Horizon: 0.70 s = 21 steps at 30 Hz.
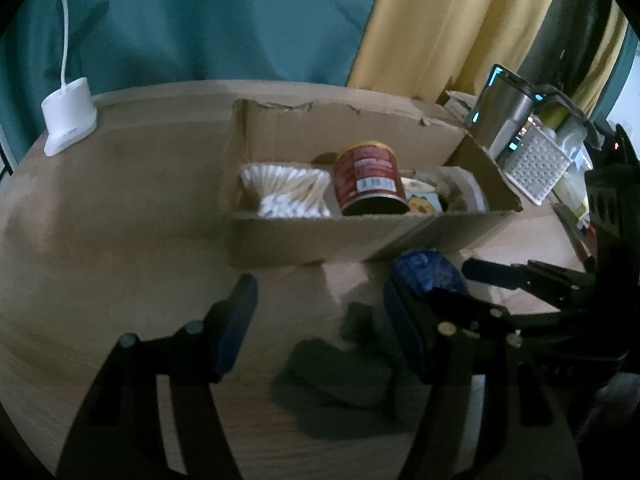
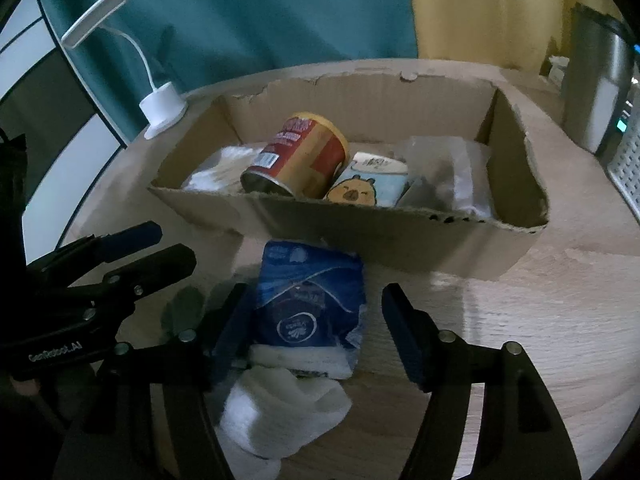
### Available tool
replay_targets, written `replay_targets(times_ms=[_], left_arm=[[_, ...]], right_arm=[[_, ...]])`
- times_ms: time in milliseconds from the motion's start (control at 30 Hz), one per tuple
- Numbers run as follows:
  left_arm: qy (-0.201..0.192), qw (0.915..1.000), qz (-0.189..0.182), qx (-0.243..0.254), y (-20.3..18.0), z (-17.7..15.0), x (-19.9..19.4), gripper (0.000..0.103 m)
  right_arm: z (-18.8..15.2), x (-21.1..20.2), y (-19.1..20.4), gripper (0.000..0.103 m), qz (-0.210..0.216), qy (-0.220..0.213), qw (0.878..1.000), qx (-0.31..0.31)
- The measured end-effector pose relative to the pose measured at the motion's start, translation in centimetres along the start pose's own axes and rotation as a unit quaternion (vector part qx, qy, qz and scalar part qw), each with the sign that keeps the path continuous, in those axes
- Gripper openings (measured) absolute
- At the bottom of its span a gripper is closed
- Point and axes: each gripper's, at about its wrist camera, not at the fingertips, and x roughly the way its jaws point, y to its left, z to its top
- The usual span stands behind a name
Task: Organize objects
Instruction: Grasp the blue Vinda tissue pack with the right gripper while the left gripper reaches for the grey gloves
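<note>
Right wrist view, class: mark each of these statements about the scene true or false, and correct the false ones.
1. The red can lies on its side inside the cardboard box. True.
2. The blue tissue pack is in the box. False: it lies on the table in front of the box.
3. The tissue pack sits between the right hand-held gripper's jaws. True.
4. The white lamp stands inside the box. False: it stands on the table, behind the box.

Box wall hides the can's [image 1: 368, 178] base (label print blurred).
</note>
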Motion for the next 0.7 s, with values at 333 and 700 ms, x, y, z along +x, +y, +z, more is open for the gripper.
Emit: replay_targets(times_ms=[333, 700], left_arm=[[0.001, 1.0, 0.001, -0.003, 0.3, -0.18, 0.07, 0.067], [-0.002, 1.0, 0.002, 0.001, 0.13, -0.33, -0.37, 0.067]], right_arm=[[0.06, 0.65, -0.07, 0.071, 0.01, 0.014, 1.0, 0.007], [-0.13, 0.4, 0.11, 0.061, 0.018, 0.01, 1.0, 0.003]])
